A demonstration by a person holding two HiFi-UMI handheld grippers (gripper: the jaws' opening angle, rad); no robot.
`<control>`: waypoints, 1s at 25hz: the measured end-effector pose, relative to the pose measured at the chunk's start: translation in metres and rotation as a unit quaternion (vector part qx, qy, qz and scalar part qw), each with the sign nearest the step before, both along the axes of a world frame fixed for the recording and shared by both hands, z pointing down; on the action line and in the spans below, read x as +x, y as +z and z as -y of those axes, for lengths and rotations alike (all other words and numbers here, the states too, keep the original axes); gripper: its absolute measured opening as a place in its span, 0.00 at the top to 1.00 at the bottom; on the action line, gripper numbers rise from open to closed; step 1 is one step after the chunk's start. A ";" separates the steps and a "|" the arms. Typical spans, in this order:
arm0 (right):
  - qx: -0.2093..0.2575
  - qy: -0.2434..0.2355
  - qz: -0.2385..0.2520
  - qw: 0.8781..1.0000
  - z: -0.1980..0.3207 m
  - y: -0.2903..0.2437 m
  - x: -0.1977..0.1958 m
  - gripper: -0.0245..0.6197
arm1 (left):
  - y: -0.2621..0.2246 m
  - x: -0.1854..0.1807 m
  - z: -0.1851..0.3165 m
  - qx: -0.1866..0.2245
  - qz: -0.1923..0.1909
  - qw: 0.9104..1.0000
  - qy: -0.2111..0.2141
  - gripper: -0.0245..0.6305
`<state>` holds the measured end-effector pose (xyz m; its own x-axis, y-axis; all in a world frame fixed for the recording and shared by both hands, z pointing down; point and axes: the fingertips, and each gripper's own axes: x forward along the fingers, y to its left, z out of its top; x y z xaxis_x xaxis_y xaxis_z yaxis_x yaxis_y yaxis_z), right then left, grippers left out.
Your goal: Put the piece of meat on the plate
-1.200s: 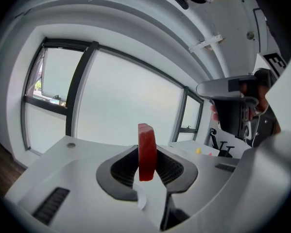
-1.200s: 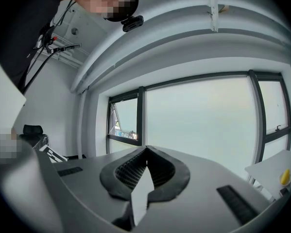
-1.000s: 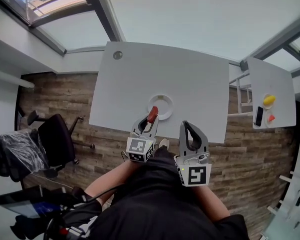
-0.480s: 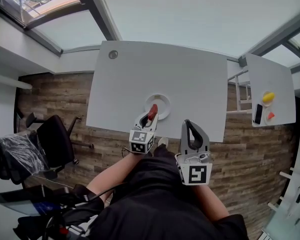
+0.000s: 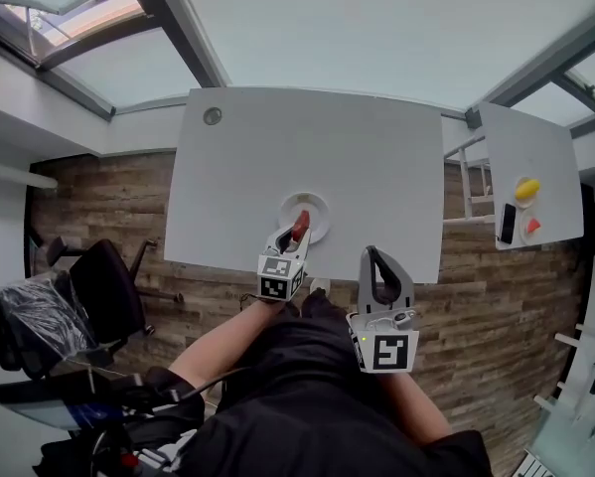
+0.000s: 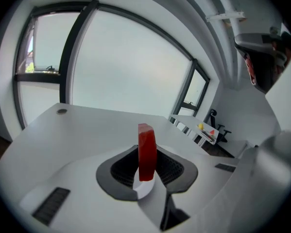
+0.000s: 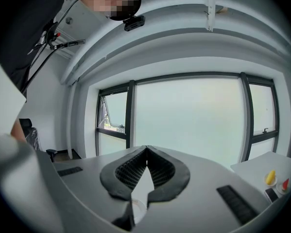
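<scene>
The left gripper [image 5: 295, 237] pinches the piece of meat [image 6: 146, 147] between its two fingers. The meat is red and stands up on its thin edge. In the left gripper view its low end dips down behind the dark pads [image 6: 120, 169], so the bottom cannot be seen.

From the head view, the meat sits over the near left edge of the plate [image 5: 322, 207]. The plate is white and round, and it lies on the big white table [image 5: 307, 147], close to the near edge. The gripper and the meat cover that part of the plate. No view shows whether the meat touches the plate or hangs just above it.

The right gripper [image 7: 146, 152] is to the right of the plate, near the table's edge. Its fingers are pressed together at the tips, and nothing is between them.

The cubes with square marks hide both hands, so only the arms [image 5: 223, 341] show, coming out of black clothes.

A small white table [image 5: 550, 167] stands well off to the right. A yellow thing [image 5: 526, 188], a red thing [image 5: 532, 225] and a black thing [image 5: 507, 224] lie on it, but they are too small to name. A black chair [image 5: 103, 286] stands on the wood floor at the left, and something dark in a clear wrap beside it is cut off by the frame's edge.
</scene>
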<state>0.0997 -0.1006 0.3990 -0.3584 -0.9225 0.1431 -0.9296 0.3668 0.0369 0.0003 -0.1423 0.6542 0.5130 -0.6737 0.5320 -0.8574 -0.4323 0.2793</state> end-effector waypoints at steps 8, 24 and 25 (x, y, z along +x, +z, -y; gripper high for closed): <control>-0.001 0.000 -0.007 1.000 0.003 0.001 0.003 0.95 | 0.028 0.008 0.007 -0.027 0.008 0.999 0.022 0.82; -0.019 0.012 -0.009 1.000 0.003 0.013 0.015 0.95 | 0.081 0.009 0.019 -0.078 -0.001 0.996 0.036 0.82; -0.020 0.010 -0.010 1.000 0.003 0.014 0.015 0.95 | 0.084 0.009 0.020 -0.083 -0.002 0.996 0.035 0.82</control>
